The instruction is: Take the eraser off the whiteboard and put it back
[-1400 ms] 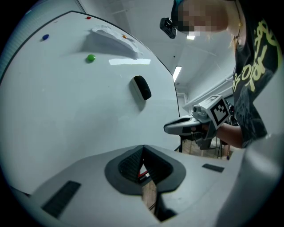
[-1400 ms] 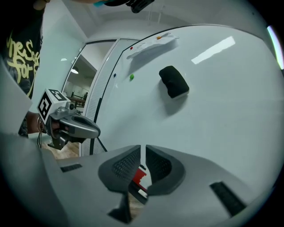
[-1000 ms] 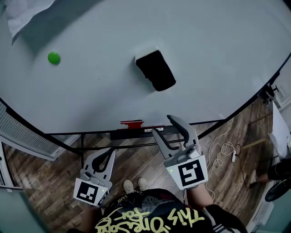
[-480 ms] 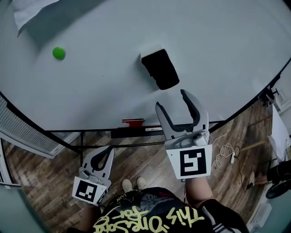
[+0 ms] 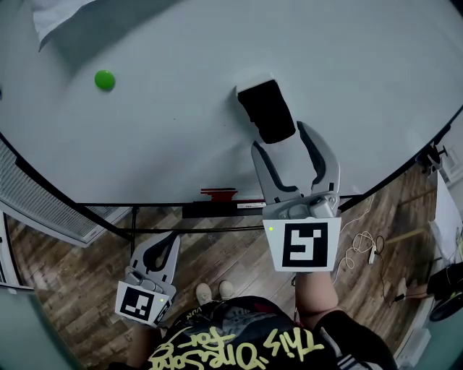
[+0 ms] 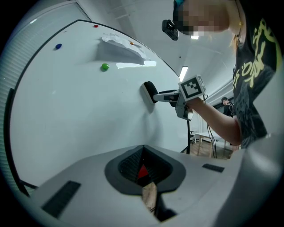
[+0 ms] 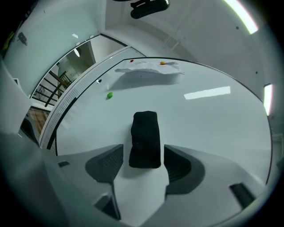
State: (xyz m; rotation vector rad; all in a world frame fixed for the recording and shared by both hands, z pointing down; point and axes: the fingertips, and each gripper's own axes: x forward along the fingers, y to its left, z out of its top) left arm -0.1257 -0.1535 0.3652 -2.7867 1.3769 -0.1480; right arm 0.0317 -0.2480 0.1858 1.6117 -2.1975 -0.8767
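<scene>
A black eraser clings to the whiteboard. My right gripper is raised just below it and points at the board. Its jaws have just been opening and now stand wide. The fingertips flank the eraser's lower end with a gap on each side, so no pad presses on it. In the left gripper view the right gripper shows side-on, up against the eraser. My left gripper hangs low over the floor, shut with nothing in it.
A green magnet sits on the board to the upper left, below a sheet of paper. A red thing lies on the board's tray. Cables trail over the wooden floor at the right.
My right gripper has risen from below the tray up to the eraser, and its jaws have spread wider. The left gripper has stayed where it was.
</scene>
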